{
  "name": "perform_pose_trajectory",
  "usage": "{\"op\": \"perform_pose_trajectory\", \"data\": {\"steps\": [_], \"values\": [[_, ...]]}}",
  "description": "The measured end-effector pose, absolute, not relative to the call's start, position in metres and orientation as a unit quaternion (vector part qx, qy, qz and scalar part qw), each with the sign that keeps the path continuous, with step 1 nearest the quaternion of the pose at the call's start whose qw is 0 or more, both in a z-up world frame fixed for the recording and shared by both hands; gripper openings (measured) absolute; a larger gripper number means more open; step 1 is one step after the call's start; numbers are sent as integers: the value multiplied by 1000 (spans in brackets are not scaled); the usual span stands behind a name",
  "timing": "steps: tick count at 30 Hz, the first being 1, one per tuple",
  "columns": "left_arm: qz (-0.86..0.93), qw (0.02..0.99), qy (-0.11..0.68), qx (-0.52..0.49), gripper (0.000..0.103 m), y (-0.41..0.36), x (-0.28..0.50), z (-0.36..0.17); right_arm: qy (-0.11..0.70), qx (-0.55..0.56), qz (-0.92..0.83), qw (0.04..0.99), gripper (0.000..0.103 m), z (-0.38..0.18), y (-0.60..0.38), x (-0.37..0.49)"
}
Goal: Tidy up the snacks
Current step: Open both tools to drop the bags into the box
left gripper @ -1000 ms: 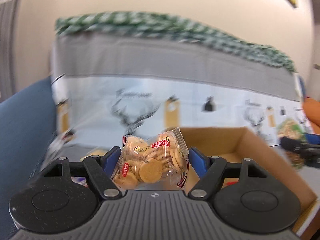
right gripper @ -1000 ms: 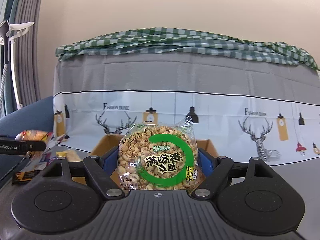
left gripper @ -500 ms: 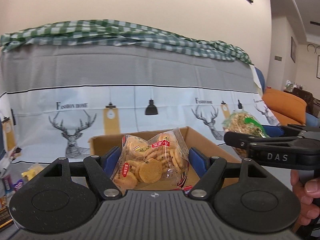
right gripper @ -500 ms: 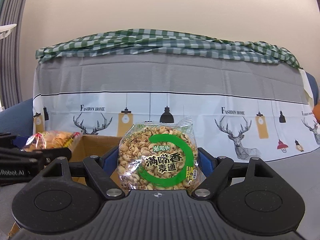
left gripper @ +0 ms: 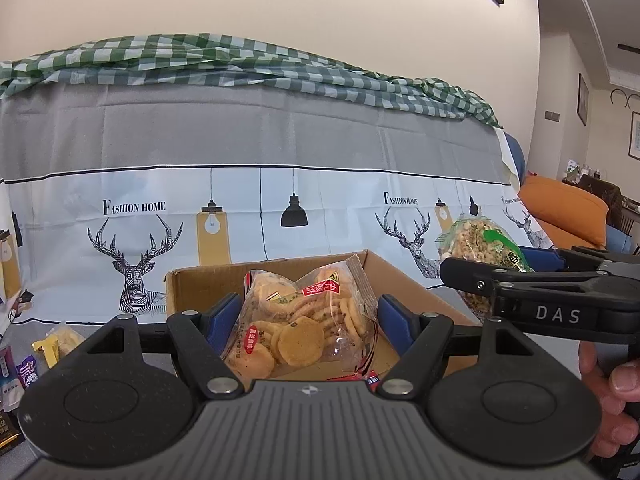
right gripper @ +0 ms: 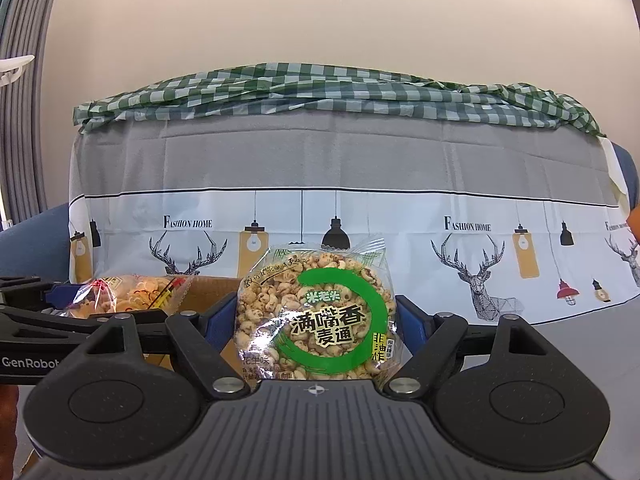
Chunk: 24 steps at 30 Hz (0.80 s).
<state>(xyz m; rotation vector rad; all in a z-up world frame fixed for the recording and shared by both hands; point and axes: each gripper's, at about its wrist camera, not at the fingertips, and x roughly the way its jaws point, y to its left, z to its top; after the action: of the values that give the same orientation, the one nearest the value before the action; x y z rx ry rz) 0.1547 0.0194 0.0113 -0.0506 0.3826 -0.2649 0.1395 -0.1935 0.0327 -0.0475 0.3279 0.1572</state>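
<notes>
1. Pinching a clear crinkly packet of round golden biscuits [left gripper: 298,320], the left gripper [left gripper: 308,320] has its blue pads clamped on the packet's sides, over the open brown cardboard box [left gripper: 400,276].
2. The right gripper [right gripper: 320,320] clamps a clear round bag of puffed grain with a green ring label [right gripper: 316,312], at the box's 3 o'clock side.
3. Small wrapped snacks [left gripper: 24,364] lie on the grey table [left gripper: 24,332] at the box's 9 o'clock.
4. A deer-print cloth [left gripper: 280,152] hangs at 12 o'clock.

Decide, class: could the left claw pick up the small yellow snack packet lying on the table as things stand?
Probably not: the left claw is already clamped on the biscuit bag, which must go first; the yellow packet lies off to its left.
</notes>
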Motion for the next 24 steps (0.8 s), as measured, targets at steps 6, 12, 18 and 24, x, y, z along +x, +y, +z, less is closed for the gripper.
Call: {"op": "perform_pose_trajectory", "data": {"steps": [6,12,18,24], "values": [[-131,973,189,-28,79,20,155,12,157,-21,82,984,82,35,-194,138],[-129,973,189,-31,79,20,154,13,150,-18,88,985,82,36,-193,136],[-123,971,202,-44,86,24,159,11,146,-12,96,985,82,36,-194,136],[-112,971,205,-56,91,29,162,10,147,-3,84,986,89,35,-196,138]]}}
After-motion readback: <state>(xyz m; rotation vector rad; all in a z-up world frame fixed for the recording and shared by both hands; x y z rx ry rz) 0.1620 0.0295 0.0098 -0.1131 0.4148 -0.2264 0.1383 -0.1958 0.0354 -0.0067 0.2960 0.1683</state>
